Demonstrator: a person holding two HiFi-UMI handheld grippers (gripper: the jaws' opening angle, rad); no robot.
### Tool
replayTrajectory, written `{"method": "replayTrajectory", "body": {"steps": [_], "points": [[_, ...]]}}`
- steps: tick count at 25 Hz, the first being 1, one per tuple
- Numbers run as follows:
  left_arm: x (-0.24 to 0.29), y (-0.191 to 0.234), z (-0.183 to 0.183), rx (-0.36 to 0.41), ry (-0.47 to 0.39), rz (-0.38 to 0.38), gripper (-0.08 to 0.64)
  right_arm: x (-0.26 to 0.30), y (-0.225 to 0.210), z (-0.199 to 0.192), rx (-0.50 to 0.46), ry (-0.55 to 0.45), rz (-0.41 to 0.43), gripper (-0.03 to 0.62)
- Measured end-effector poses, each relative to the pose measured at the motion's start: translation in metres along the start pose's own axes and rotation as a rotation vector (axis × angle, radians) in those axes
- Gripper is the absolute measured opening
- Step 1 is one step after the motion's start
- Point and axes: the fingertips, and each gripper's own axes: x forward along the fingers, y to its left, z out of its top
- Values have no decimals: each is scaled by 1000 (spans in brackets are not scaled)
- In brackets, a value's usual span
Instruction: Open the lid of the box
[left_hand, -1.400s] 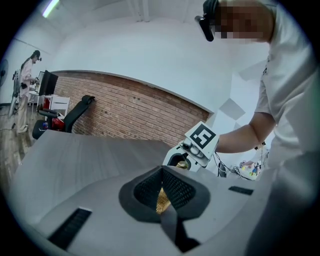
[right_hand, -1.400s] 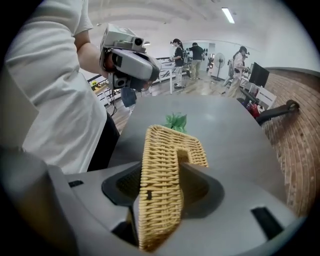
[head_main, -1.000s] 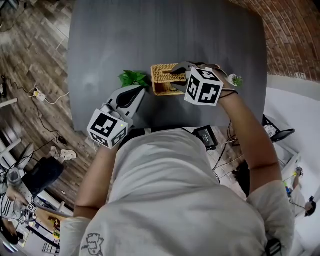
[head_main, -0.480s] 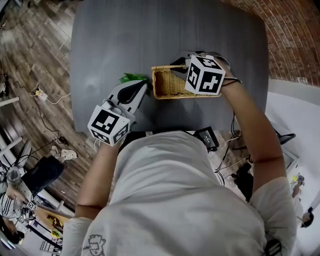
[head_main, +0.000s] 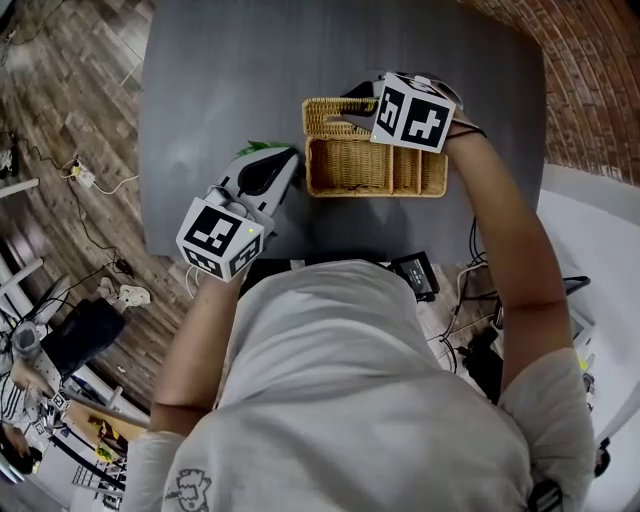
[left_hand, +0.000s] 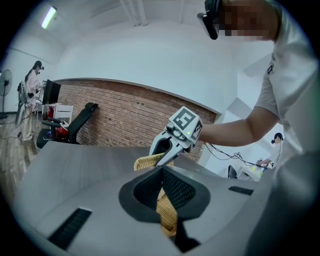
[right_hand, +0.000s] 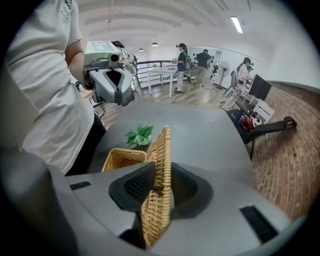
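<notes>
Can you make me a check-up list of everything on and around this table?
Surface: dark grey table.
Job's things: wicker box on the table; its lid tipped up on edge.
Clutter: small green plant beside the box.
Grippers: left gripper pinches the box's wall; right gripper grips the lid, though its jaws have just been opening a little.
Cables: cables and a power strip on the floor; more cables by the person's right side.
Surroundings: wood floor, brick wall, people far off.
</notes>
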Motion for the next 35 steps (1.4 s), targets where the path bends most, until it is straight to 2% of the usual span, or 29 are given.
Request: {"method": "replayTrajectory", "body": {"steps": [10, 16, 22, 30, 35], "points": [[10, 7, -7, -25, 10, 21, 11, 18, -43, -9, 67, -50, 15, 138], [12, 8, -10, -27, 18, 29, 11, 23, -49, -13, 96, -58, 47, 144], [10, 4, -11, -18, 28, 12, 11, 22, -49, -9, 96, -57, 40, 144], [-1, -2, -9, -3, 30, -12, 11, -1, -63, -13, 130, -65, -135, 183], [-13, -6, -3, 26, 26, -41, 11, -17, -46, -16, 204, -87, -221, 183]]}}
